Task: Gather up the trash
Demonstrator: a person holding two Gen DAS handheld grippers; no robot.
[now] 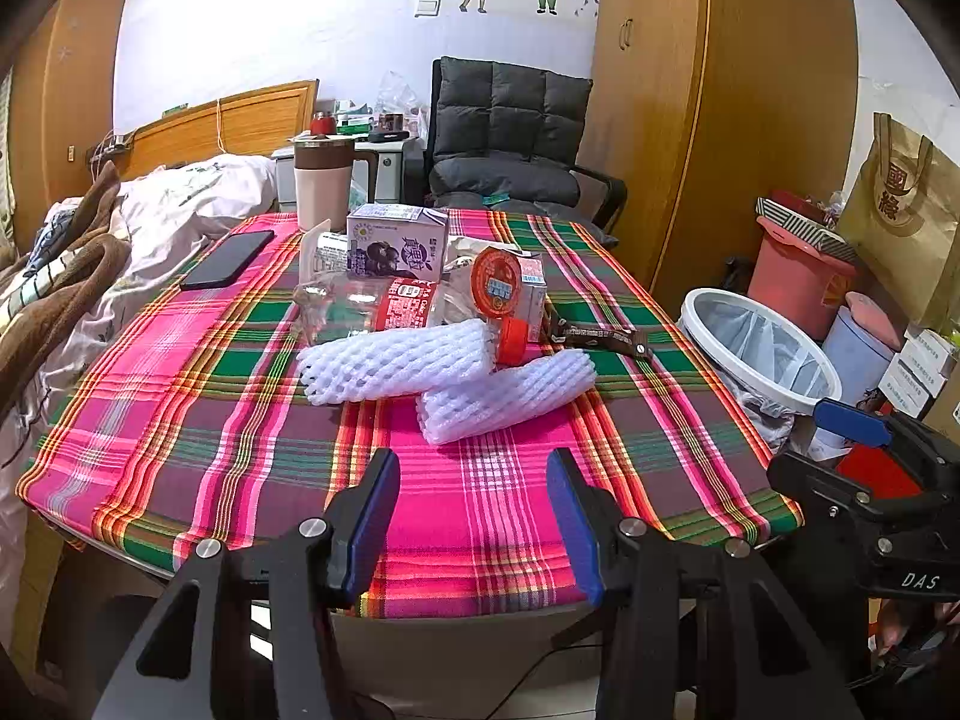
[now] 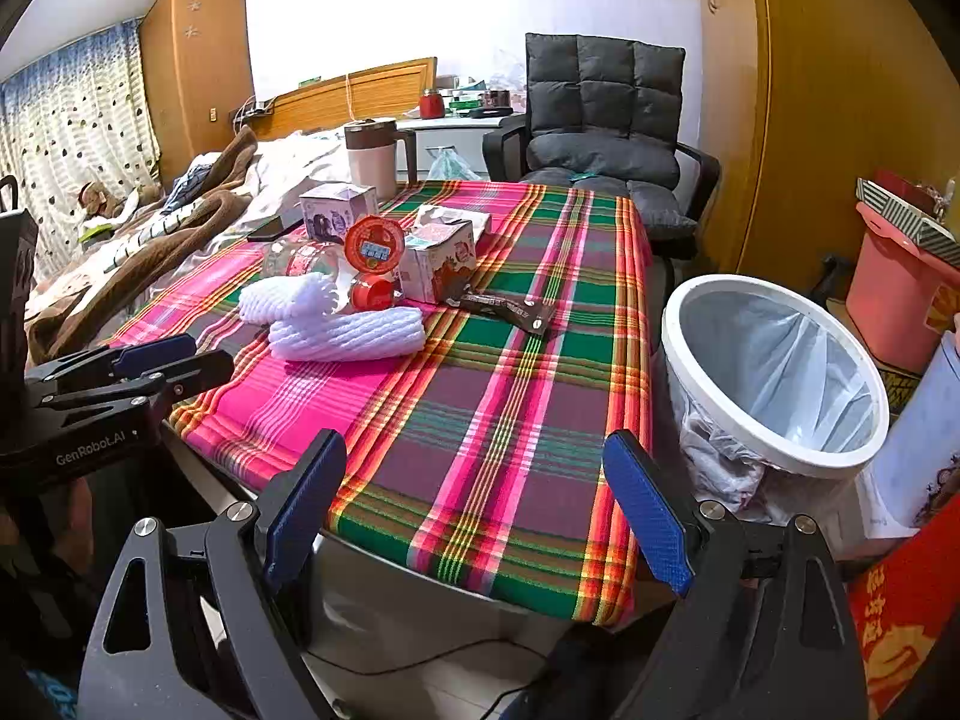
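Observation:
Trash lies in a heap on the plaid-covered table (image 1: 180,420). Nearest me are two white foam nets (image 1: 396,363) (image 1: 504,399). Behind them are a clear plastic bottle (image 1: 384,306) with a red cap, a purple drink carton (image 1: 399,240), an orange-lidded cup (image 1: 495,285), a small carton (image 2: 435,264) and a brown wrapper (image 1: 600,337). A white lined bin (image 2: 780,453) stands off the table's right side. My left gripper (image 1: 474,462) hovers open over the near edge, short of the nets. The right gripper (image 2: 474,441) is wide open at the near right corner, beside the bin, holding nothing.
A black phone (image 1: 228,258) and a tall mug (image 1: 321,180) sit at the table's far left. A bed with blankets lies to the left, and a grey padded chair (image 1: 504,138) stands behind. A pink bucket (image 1: 798,282) and bags crowd the floor past the bin.

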